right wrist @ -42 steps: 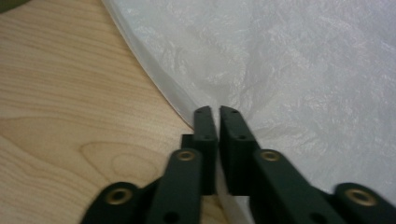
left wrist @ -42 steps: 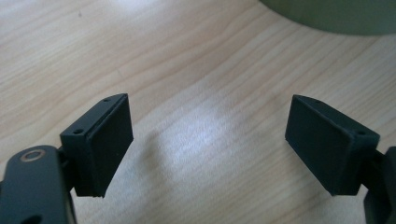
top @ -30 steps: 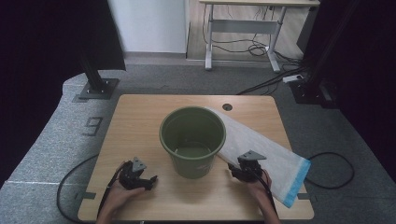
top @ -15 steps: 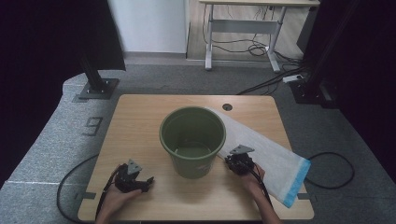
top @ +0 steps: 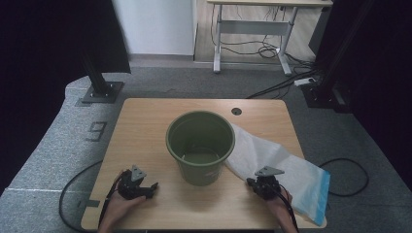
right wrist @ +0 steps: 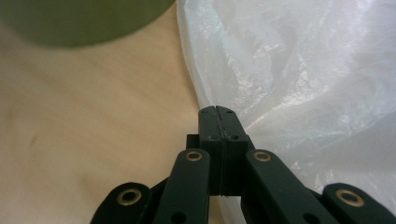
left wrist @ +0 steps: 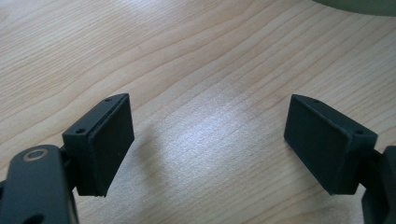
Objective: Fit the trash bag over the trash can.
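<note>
At the near right of the table (top: 145, 121), the right tongs (right wrist: 218, 112) are seen pressed together at the edge of a translucent white plastic bag (right wrist: 299, 70); whether a fold of film is actually pinched between them cannot be told, since the jaws meet right where the bag's border runs. Near the left front corner, the left tongs (left wrist: 205, 140) are held wide apart over bare wood, with nothing between them. Between the two stands a green plastic bucket (top: 200, 145), upright and empty (its base is visible inside). The bag lies flat to the bucket's right, its blue-edged end reaching the table's corner. Lining the bucket is judged barely begun: the bag has yet to be lifted, opened and drawn over the rim.
</note>
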Demonstrator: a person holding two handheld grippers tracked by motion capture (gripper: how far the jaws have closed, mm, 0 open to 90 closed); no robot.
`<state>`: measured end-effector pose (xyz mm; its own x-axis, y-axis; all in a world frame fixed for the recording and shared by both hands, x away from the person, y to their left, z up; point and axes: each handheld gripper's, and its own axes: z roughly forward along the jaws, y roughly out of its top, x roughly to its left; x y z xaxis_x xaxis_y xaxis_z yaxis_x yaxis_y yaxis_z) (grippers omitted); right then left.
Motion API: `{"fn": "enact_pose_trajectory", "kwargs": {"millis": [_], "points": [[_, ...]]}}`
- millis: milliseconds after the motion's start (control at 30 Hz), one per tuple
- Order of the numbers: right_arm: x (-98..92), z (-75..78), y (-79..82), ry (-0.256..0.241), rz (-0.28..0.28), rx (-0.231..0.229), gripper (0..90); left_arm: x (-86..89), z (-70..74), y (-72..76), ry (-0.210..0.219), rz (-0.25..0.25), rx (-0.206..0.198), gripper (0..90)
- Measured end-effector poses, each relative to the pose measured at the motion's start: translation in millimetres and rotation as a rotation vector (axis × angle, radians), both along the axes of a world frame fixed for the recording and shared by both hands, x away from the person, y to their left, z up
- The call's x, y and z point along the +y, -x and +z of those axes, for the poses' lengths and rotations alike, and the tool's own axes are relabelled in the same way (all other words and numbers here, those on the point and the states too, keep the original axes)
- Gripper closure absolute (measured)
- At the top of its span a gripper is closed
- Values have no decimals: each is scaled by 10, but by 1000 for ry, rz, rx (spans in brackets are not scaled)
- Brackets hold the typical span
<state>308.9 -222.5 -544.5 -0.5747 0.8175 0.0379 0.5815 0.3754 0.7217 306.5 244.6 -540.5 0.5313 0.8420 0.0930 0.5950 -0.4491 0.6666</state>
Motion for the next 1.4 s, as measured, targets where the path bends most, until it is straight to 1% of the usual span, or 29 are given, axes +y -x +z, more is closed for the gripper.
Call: {"fn": "enact_pose_trajectory", "kwargs": {"millis": [67, 100, 133, 167, 200, 233, 300, 333, 400, 433, 467, 500, 533, 567, 600, 633, 700, 867, 933, 1033, 1067, 1133, 1167, 1200, 1233, 1267, 1333, 1367, 1400], "points": [[-23, 9, 68, 17, -5, -3, 888, 4, -1, -15, 3, 1, 1, 158], [-14, 20, 83, 24, 1, -10, 856, 6, 0, -24, 0, 1, 2, 158], [-14, 20, 83, 24, 1, -10, 856, 5, 2, -30, -2, 1, 2, 158], [28, 38, 83, 23, 5, -26, 718, 5, 2, -37, -1, 0, 2, 159], [28, 38, 83, 23, 5, -26, 718, 6, 1, -43, 1, -1, 2, 159], [105, 64, 64, 24, 7, -78, 570, 8, -2, -61, 4, -2, 3, 159], [194, 96, -9, 32, 8, -108, 513, 7, -4, -75, 7, -2, 4, 159], [194, 96, -9, 32, 8, -108, 513, 7, -4, -75, 7, -2, 4, 159], [287, 107, -122, 21, 4, -119, 468, 4, -4, -73, 7, -1, 2, 161], [392, 84, -257, 20, 7, -106, 448, 5, -2, -63, 2, 0, 2, 163], [441, 66, -319, 29, 5, -102, 443, 5, -2, -63, 2, 0, 2, 163], [441, 66, -319, 29, 5, -102, 443, 9, 0, -59, 2, 0, 3, 163], [503, 35, -409, 32, 21, -79, 442, 16, 3, -50, 8, 10, 4, 163], [503, 35, -409, 32, 21, -79, 442, 16, 3, -50, 8, 10, 4, 163], [542, 17, -479, 43, 22, -70, 437, 23, 5, -47, 9, 15, 6, 164], [542, 17, -479, 43, 22, -70, 437, 23, 5, -47, 9, 15, 6, 164], [594, 0, -553, 39, 16, -70, 437, 24, -1, -40, 10, 24, 8, 167], [665, -34, -611, 38, 19, -70, 441, 20, 0, -23, 7, 26, 7, 168], [704, -30, -629, 42, 17, -74, 497, 24, 0, -20, 7, 27, 8, 167], [712, -23, -623, 58, 12, -86, 632, 43, 2, -17, 7, 29, 12, 167], [712, -23, -623, 58, 12, -86, 632, 43, 2, -17, 7, 29, 12, 167], [693, -21, -628, 75, -8, -96, 743, 48, 1, -16, 10, 29, 12, 167], [662, -21, -640, 133, -20, -123, 856, 51, 2, -14, 9, 29, 12, 167], [662, -21, -640, 133, -20, -123, 856, 51, 2, -14, 9, 29, 12, 167], [647, -24, -645, 163, -24, -137, 879, 53, 2, -14, 9, 29, 12, 167], [620, -26, -654, 165, -31, -139, 884, 55, 2, -15, 10, 28, 12, 167], [569, -27, -659, 150, -44, -145, 886, 57, 1, -17, 11, 27, 13, 167], [538, -20, -659, 121, -57, -144, 886, 58, 0, -18, 11, 26, 13, 167], [447, 21, -664, 45, -71, -136, 888, 61, 0, -21, 13, 24, 14, 167]]}}
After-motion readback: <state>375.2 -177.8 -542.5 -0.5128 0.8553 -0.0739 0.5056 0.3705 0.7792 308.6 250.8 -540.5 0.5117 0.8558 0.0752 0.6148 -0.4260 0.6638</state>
